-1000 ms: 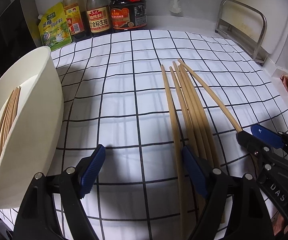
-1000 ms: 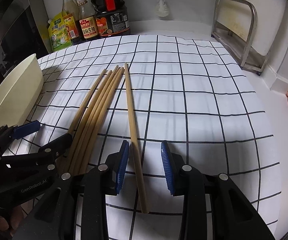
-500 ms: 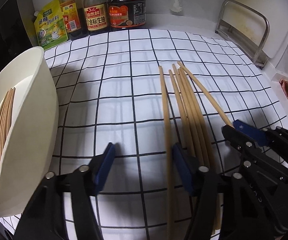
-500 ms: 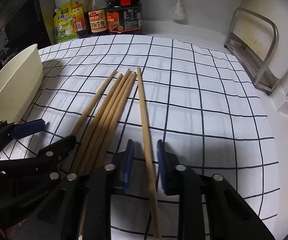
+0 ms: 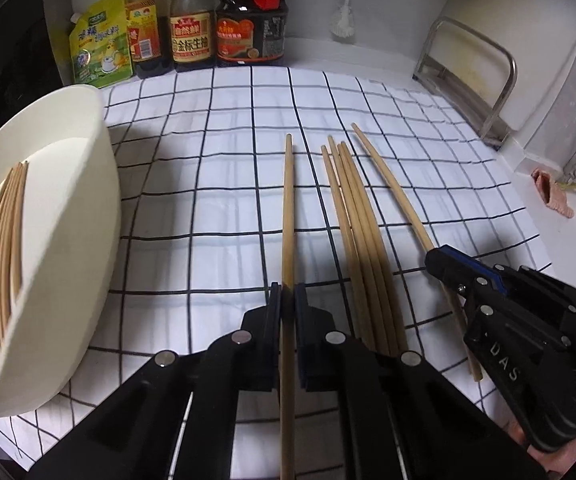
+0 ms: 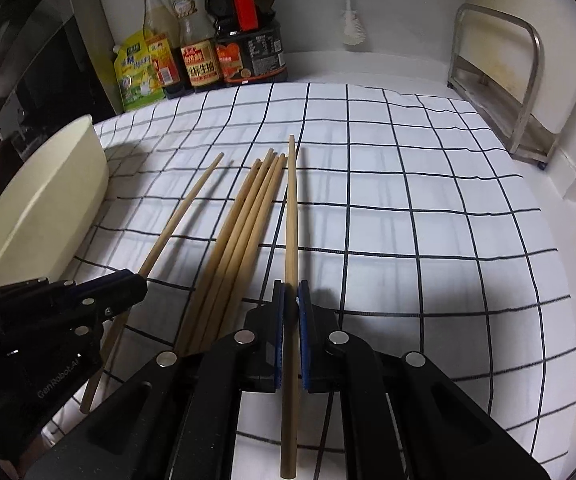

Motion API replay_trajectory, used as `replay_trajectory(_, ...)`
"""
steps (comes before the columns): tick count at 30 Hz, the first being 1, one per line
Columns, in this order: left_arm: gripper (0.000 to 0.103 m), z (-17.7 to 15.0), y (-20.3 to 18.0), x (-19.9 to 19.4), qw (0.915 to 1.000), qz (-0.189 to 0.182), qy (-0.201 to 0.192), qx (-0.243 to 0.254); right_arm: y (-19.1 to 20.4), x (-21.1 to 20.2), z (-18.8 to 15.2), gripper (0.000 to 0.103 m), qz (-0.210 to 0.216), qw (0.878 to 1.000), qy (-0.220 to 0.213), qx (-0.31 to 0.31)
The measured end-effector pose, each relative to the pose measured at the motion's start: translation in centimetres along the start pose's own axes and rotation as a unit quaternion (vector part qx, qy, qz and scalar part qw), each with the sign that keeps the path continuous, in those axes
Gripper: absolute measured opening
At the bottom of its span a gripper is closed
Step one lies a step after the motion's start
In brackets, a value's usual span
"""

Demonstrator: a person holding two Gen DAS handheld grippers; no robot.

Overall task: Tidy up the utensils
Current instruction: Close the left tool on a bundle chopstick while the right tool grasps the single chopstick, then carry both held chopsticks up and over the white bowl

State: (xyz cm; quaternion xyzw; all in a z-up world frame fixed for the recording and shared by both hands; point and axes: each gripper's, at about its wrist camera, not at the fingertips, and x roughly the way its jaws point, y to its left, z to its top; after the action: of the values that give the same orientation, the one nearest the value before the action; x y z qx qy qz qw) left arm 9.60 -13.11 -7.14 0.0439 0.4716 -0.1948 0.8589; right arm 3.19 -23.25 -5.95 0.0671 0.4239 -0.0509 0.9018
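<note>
Wooden chopsticks lie on a white cloth with a black grid [image 5: 228, 200]. My left gripper [image 5: 287, 294] is shut on the leftmost chopstick [image 5: 288, 208], its pads pressing the stick near its close end. My right gripper [image 6: 291, 294] is shut on the rightmost chopstick [image 6: 292, 208] in the same way. Between the two held sticks lies a bundle of several chopsticks [image 5: 352, 240], loose on the cloth. A white bowl [image 5: 104, 208] at the left holds several more chopsticks [image 5: 6, 256]. Each gripper shows in the other's view: the right gripper [image 5: 442, 260] and the left gripper [image 6: 130, 282].
Sauce bottles [image 5: 248, 12] and a yellow-green pouch [image 5: 100, 44] stand along the back wall. A metal rack [image 5: 488, 80] stands at the back right. A pink object [image 5: 550, 196] lies on the white counter right of the cloth.
Both grippers have closed, each onto one chopstick. The leftmost stick now sits apart from the bundle, further left. Both views have tilted up a little.
</note>
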Motion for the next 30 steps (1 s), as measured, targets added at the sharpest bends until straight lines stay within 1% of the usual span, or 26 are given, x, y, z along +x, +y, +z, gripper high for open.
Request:
replay_trajectory(7, 0.007, 0.5, 1.7, -5.4, 0.9987, -0.016, -0.049, -0.007, 1.8, -3.5, -0.1, 0.006, 0.038, 0.998, -0.030, 0.026)
replay_trajectory(12, 0.007, 0.8, 5.3, -8.9, 0.9967, -0.014, -0.077, -0.024, 5.8, -4.8, 1.8, 0.006, 0.067, 0.997, -0.045, 0.011)
replay_trajectory(15, 0.007, 1.0, 8.0, -10.5, 0.9951, 0.002, -0.093, -0.032, 8.9, -5.1, 3.3, 0.006, 0.084, 0.995, -0.053, -0.003)
replay_trajectory(18, 0.007, 1.3, 11.3, -11.6, 0.9933, 0.020, -0.103, -0.047, 12.4, -4.6, 4.7, 0.006, 0.105, 0.993, -0.054, -0.021)
replay_trajectory(23, 0.007, 1.5, 16.3, -12.3, 0.9907, 0.050, -0.109, -0.064, 18.5, -2.5, 6.3, 0.006, 0.131, 0.989, -0.039, -0.059)
replay_trajectory(26, 0.007, 1.5, 18.6, -11.9, 0.9902, 0.060, -0.102, -0.075, 21.4, -1.0, 6.6, 0.006, 0.146, 0.986, -0.024, -0.077)
replay_trajectory(30, 0.007, 1.2, 20.8, -10.8, 0.9898, 0.065, -0.089, -0.090, 24.1, 1.4, 6.5, 0.006, 0.150, 0.985, 0.004, -0.091)
